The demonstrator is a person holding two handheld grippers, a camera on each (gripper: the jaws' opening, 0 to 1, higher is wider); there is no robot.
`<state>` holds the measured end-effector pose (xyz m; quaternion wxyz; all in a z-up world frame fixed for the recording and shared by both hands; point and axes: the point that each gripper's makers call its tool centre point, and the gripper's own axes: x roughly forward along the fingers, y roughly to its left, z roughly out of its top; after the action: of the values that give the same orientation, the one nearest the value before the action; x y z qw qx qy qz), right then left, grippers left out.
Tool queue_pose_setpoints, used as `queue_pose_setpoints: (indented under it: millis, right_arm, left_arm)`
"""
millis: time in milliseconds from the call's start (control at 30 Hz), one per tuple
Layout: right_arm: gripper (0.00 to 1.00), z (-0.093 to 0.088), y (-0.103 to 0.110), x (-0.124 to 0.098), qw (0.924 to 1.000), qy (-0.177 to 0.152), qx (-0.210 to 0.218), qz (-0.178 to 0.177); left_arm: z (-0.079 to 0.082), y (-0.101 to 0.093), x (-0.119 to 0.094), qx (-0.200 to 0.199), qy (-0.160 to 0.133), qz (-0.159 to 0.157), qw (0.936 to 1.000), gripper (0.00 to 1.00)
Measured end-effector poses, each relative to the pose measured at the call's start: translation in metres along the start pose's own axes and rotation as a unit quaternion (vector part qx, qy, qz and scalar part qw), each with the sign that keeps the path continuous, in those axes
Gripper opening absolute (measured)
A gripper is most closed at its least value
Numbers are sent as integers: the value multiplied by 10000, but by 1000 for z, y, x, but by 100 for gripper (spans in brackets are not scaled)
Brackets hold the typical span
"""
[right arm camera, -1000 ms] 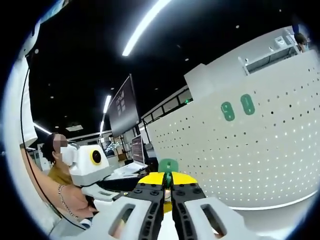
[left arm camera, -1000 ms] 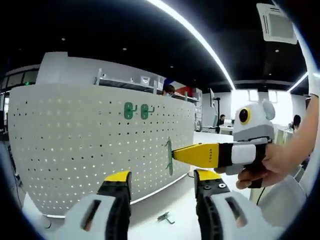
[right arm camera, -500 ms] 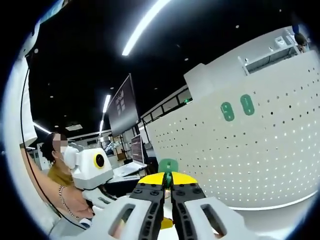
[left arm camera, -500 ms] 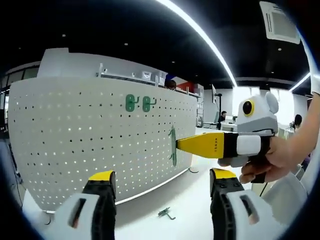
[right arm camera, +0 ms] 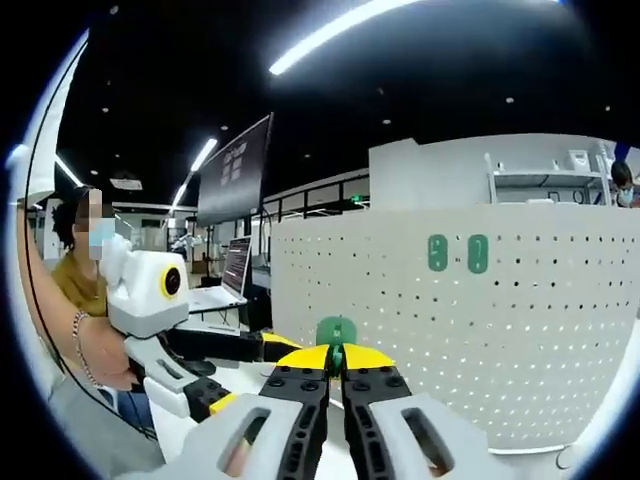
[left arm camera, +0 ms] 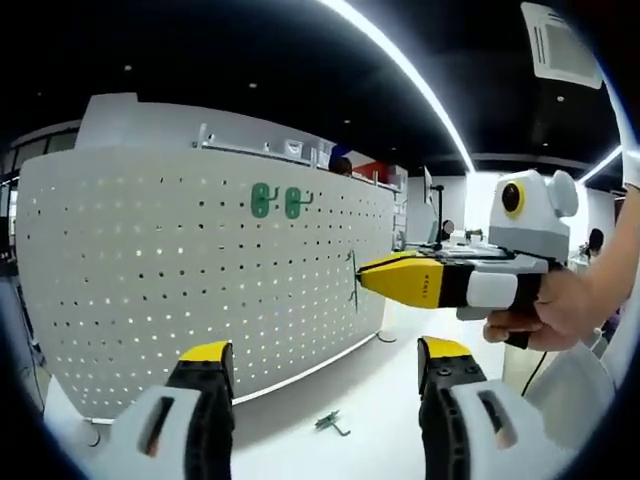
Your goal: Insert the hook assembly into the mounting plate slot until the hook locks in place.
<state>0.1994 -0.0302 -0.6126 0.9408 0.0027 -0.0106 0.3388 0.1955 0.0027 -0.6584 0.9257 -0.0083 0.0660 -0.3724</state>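
Note:
A white perforated mounting plate (left arm camera: 180, 290) stands upright on the table, with two green hooks (left arm camera: 275, 202) hanging near its top. In the left gripper view my right gripper (left arm camera: 366, 279) reaches in from the right, shut on a green hook assembly (left arm camera: 353, 282) seen edge-on close to the plate's right part. My left gripper (left arm camera: 322, 352) is open and holds nothing, low in front of the plate. In the right gripper view the green hook assembly (right arm camera: 336, 329) sticks up from the closed yellow tips (right arm camera: 336, 357), facing the plate (right arm camera: 500, 330) and its two hooks (right arm camera: 457, 253). The left gripper (right arm camera: 252, 374) shows at the left.
A small loose hook (left arm camera: 331, 426) lies on the white table (left arm camera: 370, 400) in front of the plate. A person (right arm camera: 80, 290) stands at the left of the right gripper view, with monitors (right arm camera: 235, 170) and desks behind. The person's hand (left arm camera: 560, 310) grips the right gripper.
My right gripper has risen a little and rolled, so the held hook now shows edge-on, and its view faces the plate squarely. My left gripper opened wider a second ago and stays so.

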Motion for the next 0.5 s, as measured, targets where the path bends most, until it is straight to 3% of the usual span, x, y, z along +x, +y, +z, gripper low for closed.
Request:
queue_pose_setpoints:
  millis: [500]
  right_arm:
    - [0,16,-54,-3,9988,-124,143,-447]
  left_arm:
    - [-14,2,-1,21,194,-20,9998,76]
